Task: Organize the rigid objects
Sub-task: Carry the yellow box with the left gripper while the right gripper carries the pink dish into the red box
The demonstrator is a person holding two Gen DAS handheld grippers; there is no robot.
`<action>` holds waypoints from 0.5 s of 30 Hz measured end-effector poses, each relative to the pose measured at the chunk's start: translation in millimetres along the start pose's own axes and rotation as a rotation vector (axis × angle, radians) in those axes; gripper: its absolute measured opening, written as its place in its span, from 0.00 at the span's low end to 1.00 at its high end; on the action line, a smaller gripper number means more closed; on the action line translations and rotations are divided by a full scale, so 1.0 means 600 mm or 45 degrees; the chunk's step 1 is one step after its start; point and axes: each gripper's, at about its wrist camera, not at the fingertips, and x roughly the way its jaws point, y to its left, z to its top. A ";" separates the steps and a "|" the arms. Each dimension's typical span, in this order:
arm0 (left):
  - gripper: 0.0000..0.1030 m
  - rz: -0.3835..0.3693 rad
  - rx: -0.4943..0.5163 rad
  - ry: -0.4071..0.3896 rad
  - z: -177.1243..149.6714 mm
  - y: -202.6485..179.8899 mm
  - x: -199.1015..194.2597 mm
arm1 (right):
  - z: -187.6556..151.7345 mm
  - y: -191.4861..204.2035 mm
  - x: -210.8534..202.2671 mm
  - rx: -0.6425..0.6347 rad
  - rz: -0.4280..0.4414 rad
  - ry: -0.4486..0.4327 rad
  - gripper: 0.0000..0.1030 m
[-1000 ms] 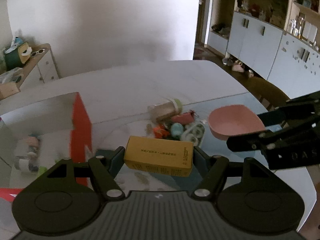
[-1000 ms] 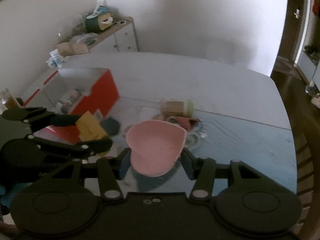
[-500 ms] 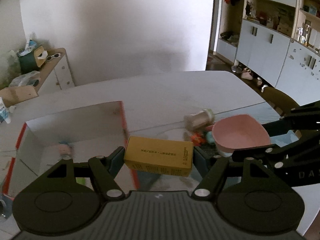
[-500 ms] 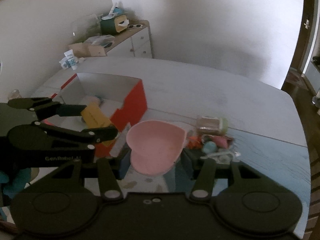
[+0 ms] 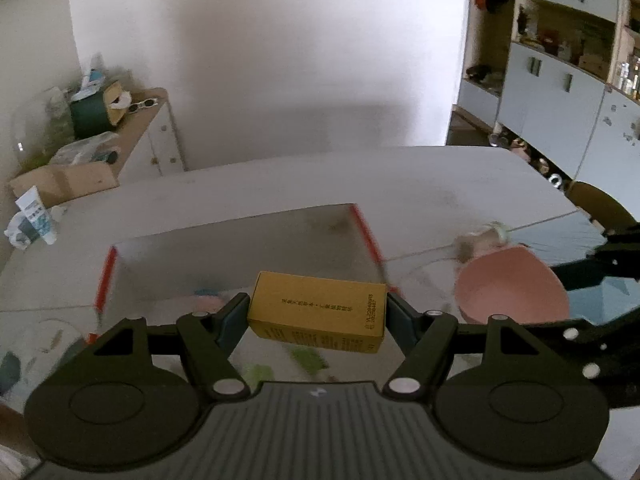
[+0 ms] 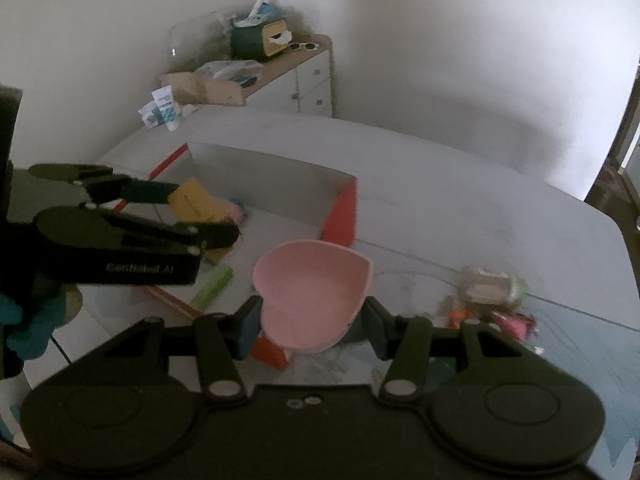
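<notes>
Left gripper (image 5: 318, 314) is clamped on a yellow box (image 5: 318, 312), pads pressing both short ends, box held sideways in the air over the open red bin (image 5: 362, 224). Right gripper (image 6: 310, 322) is closed about halfway around a pink bowl (image 6: 312, 292), squeezing its sides, hanging just past the bin's near right corner. A few small things already sit in the bin, too blurry to name. More clutter (image 6: 490, 296) is lying on the table (image 6: 460, 184) off to the right

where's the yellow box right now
Left wrist view, centre: the yellow box is clamped in the left tongs, over the red-edged box.
</notes>
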 end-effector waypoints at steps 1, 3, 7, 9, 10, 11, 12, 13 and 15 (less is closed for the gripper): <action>0.70 0.004 -0.004 0.002 0.002 0.011 0.003 | 0.004 0.007 0.007 -0.007 -0.002 0.004 0.51; 0.70 0.015 -0.017 0.008 0.007 0.035 0.013 | 0.011 0.021 0.021 -0.015 -0.008 0.014 0.51; 0.70 0.030 -0.039 0.019 0.021 0.083 0.034 | 0.026 0.040 0.049 -0.024 -0.013 0.033 0.51; 0.70 0.037 -0.039 0.022 0.027 0.101 0.047 | 0.033 0.050 0.064 -0.038 -0.012 0.040 0.51; 0.70 0.041 -0.034 0.028 0.028 0.107 0.053 | 0.036 0.055 0.074 -0.048 -0.017 0.050 0.51; 0.70 0.044 -0.029 0.039 0.031 0.113 0.063 | 0.038 0.059 0.081 -0.057 -0.020 0.057 0.51; 0.70 0.046 -0.027 0.050 0.032 0.119 0.072 | 0.041 0.065 0.090 -0.069 -0.021 0.065 0.51; 0.70 0.047 -0.023 0.062 0.033 0.123 0.081 | 0.043 0.070 0.100 -0.074 -0.024 0.075 0.51; 0.70 0.047 -0.016 0.092 0.034 0.132 0.103 | 0.048 0.080 0.121 -0.088 -0.021 0.106 0.51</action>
